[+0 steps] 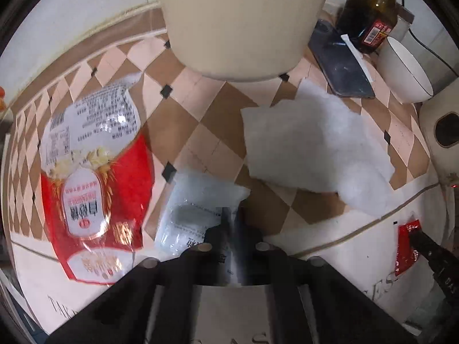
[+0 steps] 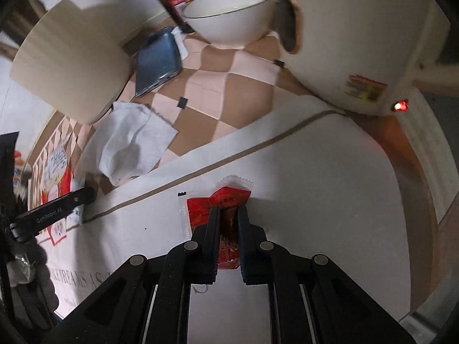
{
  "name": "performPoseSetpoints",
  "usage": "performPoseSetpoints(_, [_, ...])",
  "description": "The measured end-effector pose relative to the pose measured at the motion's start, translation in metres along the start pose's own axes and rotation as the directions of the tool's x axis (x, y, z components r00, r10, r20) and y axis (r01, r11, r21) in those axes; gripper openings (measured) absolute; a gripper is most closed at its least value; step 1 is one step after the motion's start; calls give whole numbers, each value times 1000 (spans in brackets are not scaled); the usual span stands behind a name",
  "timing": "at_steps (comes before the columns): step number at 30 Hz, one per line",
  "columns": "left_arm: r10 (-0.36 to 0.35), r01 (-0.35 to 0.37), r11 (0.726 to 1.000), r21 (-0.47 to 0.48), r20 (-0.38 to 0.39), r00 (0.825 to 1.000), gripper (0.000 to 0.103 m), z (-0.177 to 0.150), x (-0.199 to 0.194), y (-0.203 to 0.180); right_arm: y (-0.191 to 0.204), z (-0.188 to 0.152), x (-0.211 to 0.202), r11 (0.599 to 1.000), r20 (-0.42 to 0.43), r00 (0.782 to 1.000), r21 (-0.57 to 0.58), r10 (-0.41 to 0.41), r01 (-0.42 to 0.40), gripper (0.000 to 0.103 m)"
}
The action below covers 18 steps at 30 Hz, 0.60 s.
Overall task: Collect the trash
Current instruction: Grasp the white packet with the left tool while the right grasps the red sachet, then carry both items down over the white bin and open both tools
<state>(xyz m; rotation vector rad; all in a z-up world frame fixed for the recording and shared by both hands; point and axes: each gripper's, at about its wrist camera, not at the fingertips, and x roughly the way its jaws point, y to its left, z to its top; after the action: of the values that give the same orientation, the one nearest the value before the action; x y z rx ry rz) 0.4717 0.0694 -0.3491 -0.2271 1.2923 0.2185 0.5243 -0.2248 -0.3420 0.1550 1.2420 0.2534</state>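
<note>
A clear plastic wrapper [image 1: 195, 200] with printed text lies on the checked tablecloth [image 1: 200, 109], and my left gripper [image 1: 233, 215] is shut on its near edge. A small red sauce sachet [image 2: 229, 197] lies on the white cloth border [image 2: 315, 186], where my right gripper [image 2: 228, 210] is shut on it. A big red and white food bag [image 1: 94, 177] lies flat to the left. A crumpled white tissue [image 1: 309, 143] lies to the right of centre. The same sachet [image 1: 406, 243] shows at the far right of the left wrist view.
A cream bin [image 1: 241, 20] stands at the back. A phone [image 1: 341, 63], a brown bottle [image 1: 370, 8] and a white bowl [image 1: 404, 71] sit at the back right. A white appliance [image 2: 358, 43] with a red light crowds the right edge.
</note>
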Motion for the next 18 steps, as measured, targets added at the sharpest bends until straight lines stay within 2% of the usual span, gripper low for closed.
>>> performPoseSetpoints(4, [4,-3,999,-41,24,1000,0,-15,-13,12,-3,-8,-5,1000,2,1000,-1,13,-13,11])
performPoseSetpoints(8, [-5,13,997,-75,101,995,0,-47,-61,26,4,-19,-21,999,16,999,-15,46,-46,11])
performPoseSetpoints(11, [-2,17,995,-95,154,988,0,-85,-102,33,14,-36,-39,995,25,996,-42,86,-85,11])
performPoseSetpoints(13, [23,-5,994,-109,169,985,0,-113,-122,37,24,-54,-50,992,23,993,-66,112,-111,11])
performPoseSetpoints(18, [3,14,992,-128,137,991,0,-200,-141,54,49,-117,-80,979,7,989,-143,144,-142,11])
